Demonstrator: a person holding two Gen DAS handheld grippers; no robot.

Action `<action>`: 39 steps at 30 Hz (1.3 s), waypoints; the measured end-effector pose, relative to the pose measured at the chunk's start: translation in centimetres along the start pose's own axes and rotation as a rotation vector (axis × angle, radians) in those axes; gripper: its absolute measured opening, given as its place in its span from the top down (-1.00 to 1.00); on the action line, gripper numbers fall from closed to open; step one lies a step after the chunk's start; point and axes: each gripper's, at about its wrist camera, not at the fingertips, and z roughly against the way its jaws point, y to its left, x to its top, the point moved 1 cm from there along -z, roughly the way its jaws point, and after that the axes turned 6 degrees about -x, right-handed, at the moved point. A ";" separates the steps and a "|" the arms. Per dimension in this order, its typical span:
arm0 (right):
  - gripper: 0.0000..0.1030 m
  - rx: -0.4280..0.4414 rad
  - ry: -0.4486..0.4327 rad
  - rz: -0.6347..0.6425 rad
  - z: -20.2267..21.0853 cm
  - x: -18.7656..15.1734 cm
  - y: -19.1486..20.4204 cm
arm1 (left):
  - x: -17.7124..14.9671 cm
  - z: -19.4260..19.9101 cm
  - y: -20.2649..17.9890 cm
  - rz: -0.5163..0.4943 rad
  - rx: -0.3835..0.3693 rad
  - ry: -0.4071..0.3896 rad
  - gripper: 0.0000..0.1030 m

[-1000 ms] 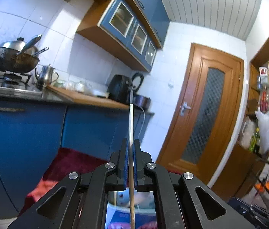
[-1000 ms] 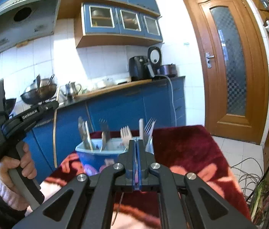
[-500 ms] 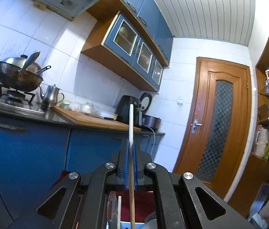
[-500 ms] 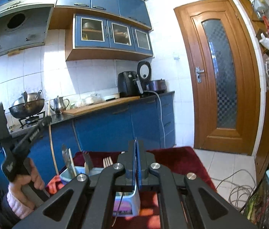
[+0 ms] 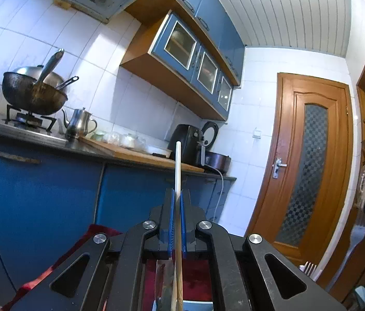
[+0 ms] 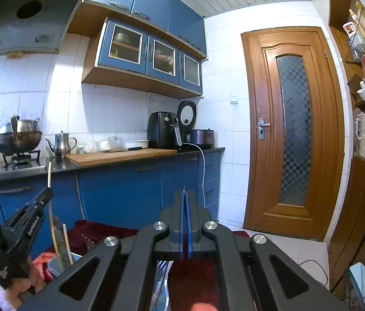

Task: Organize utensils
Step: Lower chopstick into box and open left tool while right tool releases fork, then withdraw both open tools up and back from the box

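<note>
My left gripper [image 5: 177, 202] is shut on a thin wooden chopstick [image 5: 178, 165] that stands upright between its blue pads. Below the jaws a knife blade [image 5: 162, 282] and another stick stand in the utensil holder. In the right wrist view the left gripper [image 6: 43, 197] is at the lower left, holding the chopstick [image 6: 49, 175] over the light blue utensil holder [image 6: 58, 263], where a knife and sticks stand. My right gripper [image 6: 184, 194] is shut with nothing seen between its pads. A fork [image 5: 357, 235] shows under the right gripper at the right edge of the left wrist view.
A dark red patterned cloth [image 6: 99, 233] covers the table under the holder. Behind are blue kitchen cabinets [image 6: 120, 194], a counter with a wok [image 6: 16, 142], kettle [image 6: 62, 143] and air fryer [image 6: 163, 133]. A wooden door [image 6: 293, 134] is at the right.
Both cameras have tilted upward and risen, so the holder has dropped to the bottom of both views. The left gripper still holds the chopstick upright over the holder.
</note>
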 end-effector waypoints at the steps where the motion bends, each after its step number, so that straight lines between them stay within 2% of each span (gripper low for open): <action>1: 0.94 0.003 0.005 0.004 -0.3 -0.3 0.1 | -0.2 0.0 -0.1 -0.002 0.000 0.003 0.92; 11: 0.93 0.056 0.095 0.039 -2.5 -3.3 1.5 | -0.7 0.5 -0.7 -0.032 -0.018 0.033 0.92; 17: 0.93 0.113 0.143 0.008 -2.5 -3.9 1.3 | -1.3 1.2 -0.6 -0.014 -0.046 0.093 0.92; 21: 0.63 0.151 0.155 -0.036 -1.9 -3.7 0.9 | -1.5 1.7 -0.4 -0.019 -0.045 0.114 0.92; 30: 0.53 0.187 0.120 -0.077 1.5 -2.1 0.4 | -0.1 4.2 -0.9 -0.026 -0.092 0.152 0.86; 39: 0.44 0.217 0.080 -0.098 7.2 0.3 0.1 | 3.0 9.2 -1.7 -0.040 -0.116 0.178 0.86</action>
